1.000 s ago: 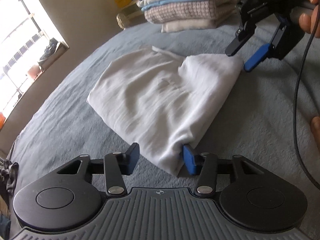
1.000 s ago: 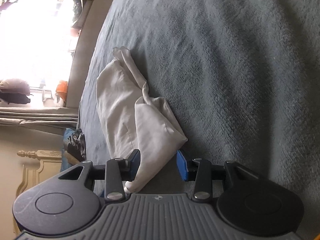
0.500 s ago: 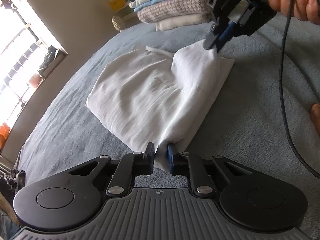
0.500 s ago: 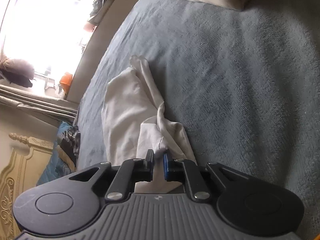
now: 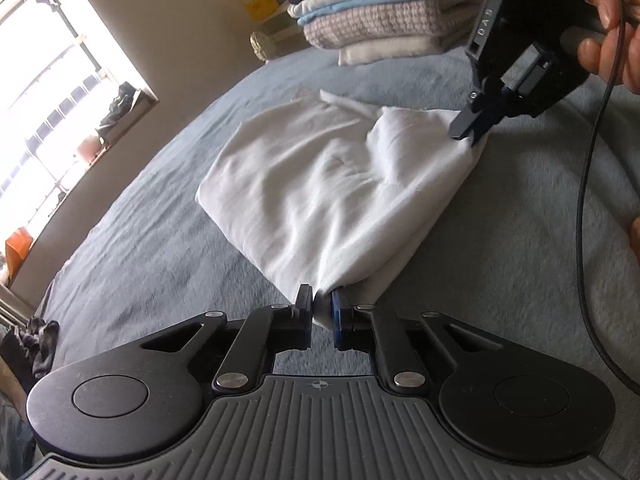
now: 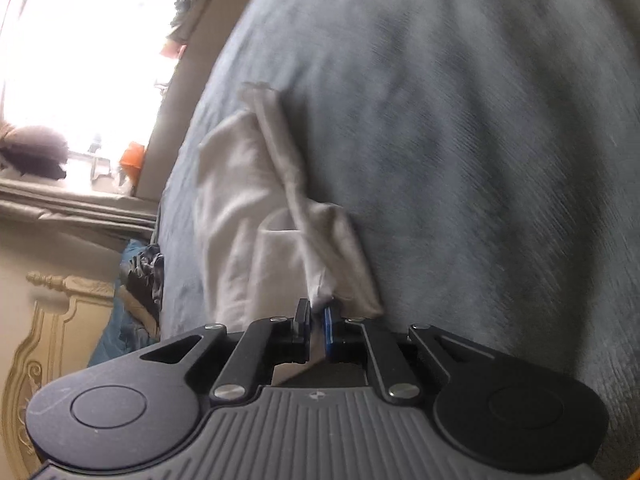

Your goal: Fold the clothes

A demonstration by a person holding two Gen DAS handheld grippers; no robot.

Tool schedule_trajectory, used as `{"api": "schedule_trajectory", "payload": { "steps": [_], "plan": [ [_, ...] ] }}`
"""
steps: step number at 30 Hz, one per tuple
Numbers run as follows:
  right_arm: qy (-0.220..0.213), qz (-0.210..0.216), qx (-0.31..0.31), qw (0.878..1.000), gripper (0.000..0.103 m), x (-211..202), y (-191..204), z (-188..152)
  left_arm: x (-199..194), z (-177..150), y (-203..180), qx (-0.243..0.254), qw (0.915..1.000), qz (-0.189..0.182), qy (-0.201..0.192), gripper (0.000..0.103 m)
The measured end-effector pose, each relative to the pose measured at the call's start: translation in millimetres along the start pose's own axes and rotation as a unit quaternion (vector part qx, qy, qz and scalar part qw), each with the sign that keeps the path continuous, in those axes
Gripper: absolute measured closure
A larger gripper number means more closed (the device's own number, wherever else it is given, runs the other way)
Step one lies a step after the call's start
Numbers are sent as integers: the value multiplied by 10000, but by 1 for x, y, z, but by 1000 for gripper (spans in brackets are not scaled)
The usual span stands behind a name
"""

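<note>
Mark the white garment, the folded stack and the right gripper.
white garment (image 5: 320,184), left wrist view, middle of the cloth.
folded stack (image 5: 380,20), left wrist view, checked layer.
right gripper (image 5: 472,130), left wrist view, fingertips closing on the garment's corner.

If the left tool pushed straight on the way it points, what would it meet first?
The white garment itself: the left tool is closing on its near corner, so more of that cloth lies directly ahead, probably before the right tool.

A bed covered in a grey-blue blanket carries a white garment lying partly folded near its middle, and a stack of folded clothes at the far edge.
</note>
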State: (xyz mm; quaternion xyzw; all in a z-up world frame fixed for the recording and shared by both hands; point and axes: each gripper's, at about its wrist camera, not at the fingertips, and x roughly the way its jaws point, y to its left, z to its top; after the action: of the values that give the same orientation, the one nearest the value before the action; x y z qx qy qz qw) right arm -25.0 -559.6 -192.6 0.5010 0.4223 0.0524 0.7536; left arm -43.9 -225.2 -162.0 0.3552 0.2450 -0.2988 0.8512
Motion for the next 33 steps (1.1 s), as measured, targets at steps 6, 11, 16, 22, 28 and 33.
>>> {"api": "schedule_trajectory", "payload": {
  "steps": [6,11,16,22,28,33],
  "plan": [
    [-79,136,161,9997,96,-1,-14,-1,1,-4,-4,75,10000,-6,20,94],
    [-404,-133,-23,9991,90,-23,-10,2,3,-3,-4,83,9999,-33,61,94],
    [-707,-276,-1364,9877,89,-38,41,-9,4,-4,-7,143,9999,-16,81,93],
    [-422,-482,-3194,9454,89,-12,94,-40,4,-3,-6,108,9999,-19,109,92],
    [-133,-1397,-3787,9148,95,33,73,-50,4,-6,4,-198,9993,-264,174,90],
    [-159,-1214,-3351,9342,95,22,62,-39,4,-18,29,-916,9928,-686,349,90]
  ]
}}
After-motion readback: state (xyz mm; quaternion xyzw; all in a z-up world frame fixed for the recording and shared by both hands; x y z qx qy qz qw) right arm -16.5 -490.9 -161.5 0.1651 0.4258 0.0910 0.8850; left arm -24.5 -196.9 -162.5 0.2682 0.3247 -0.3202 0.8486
